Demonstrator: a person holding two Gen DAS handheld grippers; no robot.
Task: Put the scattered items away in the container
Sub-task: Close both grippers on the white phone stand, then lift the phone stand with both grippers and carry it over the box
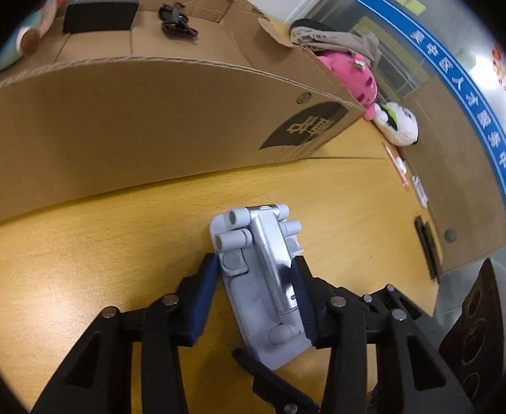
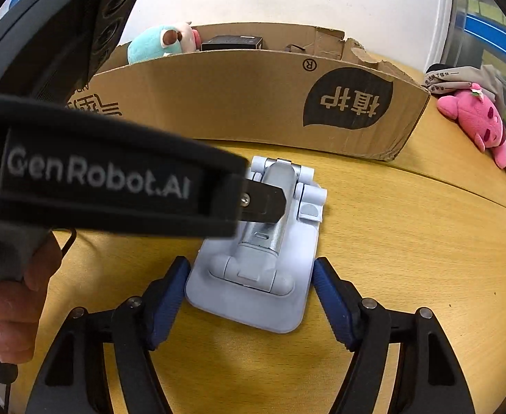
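Note:
A pale grey folding phone stand point(image 1: 246, 296) point(image 2: 253, 296) lies flat on the wooden table, just in front of the open cardboard box point(image 1: 149, 120) point(image 2: 235, 103). My left gripper point(image 1: 254, 264) straddles its middle, and the blue pads press on its two sides. In the right wrist view, one black finger of the left gripper point(image 2: 263, 203) lies across the stand's metal arm. My right gripper point(image 2: 251, 264) flanks the stand's wide base, and its pads rest against both edges.
Inside the box are a black carton point(image 1: 101, 10), a black clip point(image 1: 177, 20) and a teal plush point(image 2: 156, 43). A pink plush point(image 2: 477, 117), a white plush point(image 1: 398, 124) and a grey cloth point(image 1: 329, 38) lie right of it. A hand point(image 2: 8, 310) holds the left gripper.

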